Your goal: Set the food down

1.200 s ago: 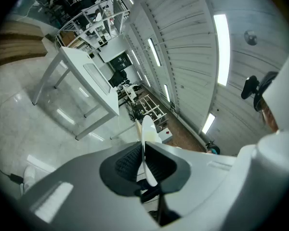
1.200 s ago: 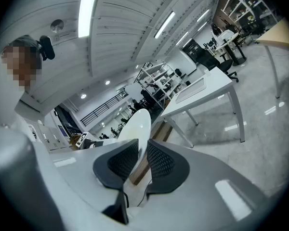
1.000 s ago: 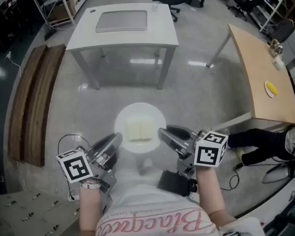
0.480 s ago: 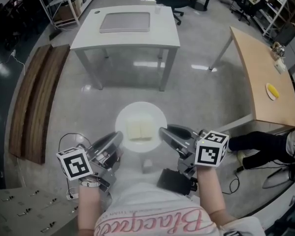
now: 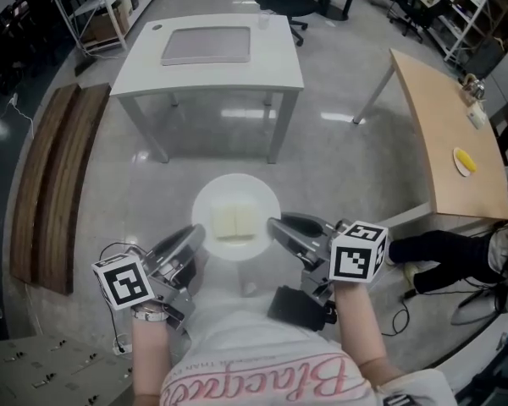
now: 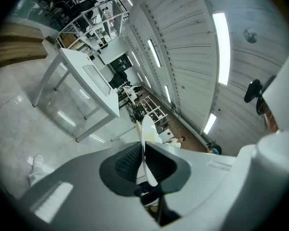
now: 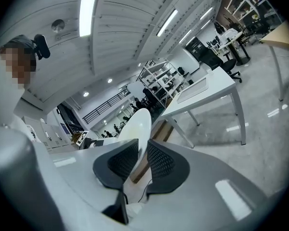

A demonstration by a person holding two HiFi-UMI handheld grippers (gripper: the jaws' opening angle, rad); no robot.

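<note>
A white table (image 5: pixel 275 68) stands at 12 o'clock on the shiny grey floor (image 5: pixel 144 201). A flat grey tray (image 5: pixel 206 46) lies on it. At 2 o'clock, a wooden table (image 5: pixel 427 117) holds a small dish (image 5: pixel 465 161). Brown boards (image 5: pixel 55 184) lie at 9 o'clock.

the head view looks steeply down from high before the white desk (image 5: pixel 207 57). the left gripper view and right gripper view sit close behind their jaws, facing that desk; all share the plate (image 5: pixel 207 200).
</note>
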